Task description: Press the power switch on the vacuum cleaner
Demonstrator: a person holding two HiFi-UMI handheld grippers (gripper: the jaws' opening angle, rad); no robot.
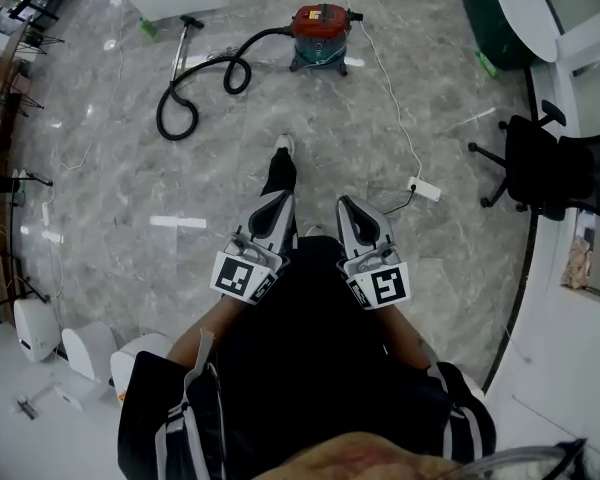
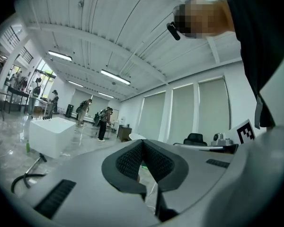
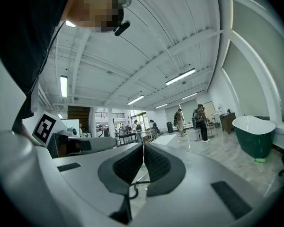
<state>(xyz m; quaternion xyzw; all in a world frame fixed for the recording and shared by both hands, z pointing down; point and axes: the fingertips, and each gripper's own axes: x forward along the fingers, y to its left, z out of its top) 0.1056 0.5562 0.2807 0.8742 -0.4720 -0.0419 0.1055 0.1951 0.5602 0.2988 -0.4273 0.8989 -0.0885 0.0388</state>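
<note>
Torso (image 1: 310, 368): black-clad and filling the bottom of the head view, it is standing well back from the vacuum cleaner (image 1: 320, 32).
Left gripper (image 1: 277, 200): it is being held at waist height and is pointing forward at the vacuum cleaner, well apart from it. Its pads (image 2: 128, 161) are pressing together at the tips, with nothing between them.
Right gripper (image 1: 347, 204): it is lying parallel to the other and aiming the same way, equally far from the vacuum cleaner. Its pads (image 3: 157, 163) are also meeting, and it is carrying nothing.
Vacuum cleaner: a red canister on a dark base, it is sitting upright on the marble floor (image 1: 110, 168), straight ahead of the 2 grippers.
Power switch: it is showing too small to be made out. It is probably sitting on the red top.
Hose (image 1: 195, 93): black, it is looping away from the vacuum cleaner's left side to a wand (image 1: 188, 40).
Cord (image 1: 390, 98): white, it is trailing from the vacuum cleaner's right side back to a power strip (image 1: 425, 188).
Shoe (image 1: 284, 146): it is showing between the grippers and the vacuum cleaner.
Key relation: the vacuum cleaner is lying dead ahead, almost on the line between the 2 grippers and slightly toward the right one, which looks marginally better placed. A walk forward and a reach down are looking necessary before any press.
</note>
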